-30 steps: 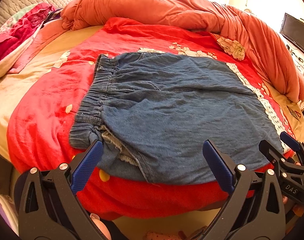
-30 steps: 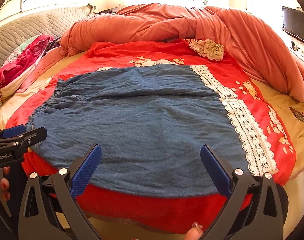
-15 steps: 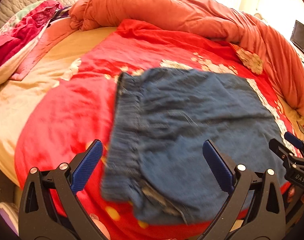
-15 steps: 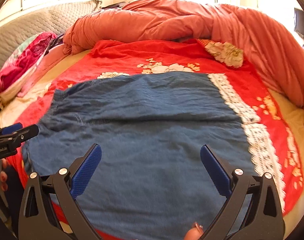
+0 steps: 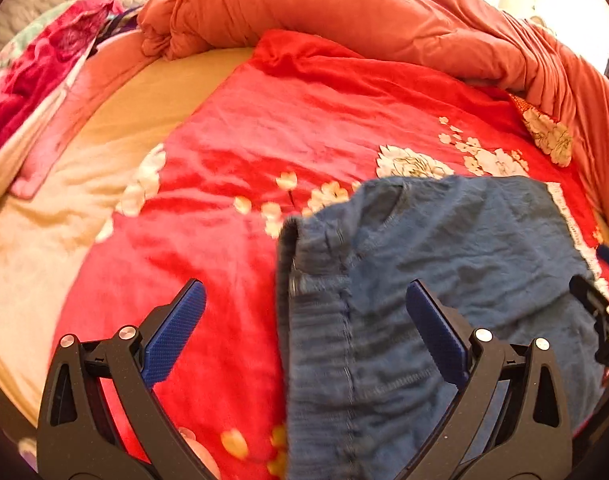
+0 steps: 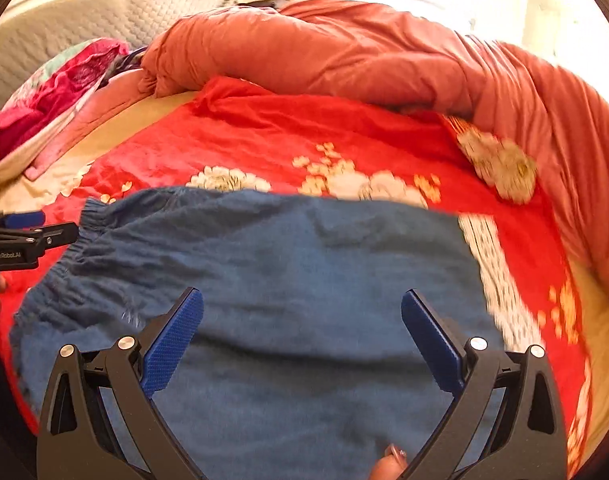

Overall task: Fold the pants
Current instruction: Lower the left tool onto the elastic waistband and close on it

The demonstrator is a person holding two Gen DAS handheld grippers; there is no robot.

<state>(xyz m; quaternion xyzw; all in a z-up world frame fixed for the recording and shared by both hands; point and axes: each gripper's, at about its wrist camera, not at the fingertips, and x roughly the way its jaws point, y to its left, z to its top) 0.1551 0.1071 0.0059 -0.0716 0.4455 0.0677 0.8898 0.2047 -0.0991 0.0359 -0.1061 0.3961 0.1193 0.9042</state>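
Observation:
Blue denim pants (image 6: pixel 296 280) with an elastic waistband (image 5: pixel 316 320) and a white lace hem (image 6: pixel 500 280) lie flat on a red floral blanket (image 5: pixel 264 128). My left gripper (image 5: pixel 304 328) is open and empty, low over the waistband edge, its left finger over the blanket and its right finger over the denim. My right gripper (image 6: pixel 302 332) is open and empty, low over the middle of the pants. The left gripper also shows at the left edge of the right wrist view (image 6: pixel 28 236). The right gripper shows at the right edge of the left wrist view (image 5: pixel 600 304).
A bunched orange duvet (image 6: pixel 364 56) lies along the back and right of the bed. Pink and magenta bedding (image 5: pixel 36 68) is piled at the far left. A cream sheet (image 5: pixel 36 240) lies left of the blanket. A quilted headboard (image 6: pixel 84 16) stands behind.
Both grippers have moved forward and lower over the bed. The left gripper has shifted left to the waistband edge. Both stay open. The pants lie as before.

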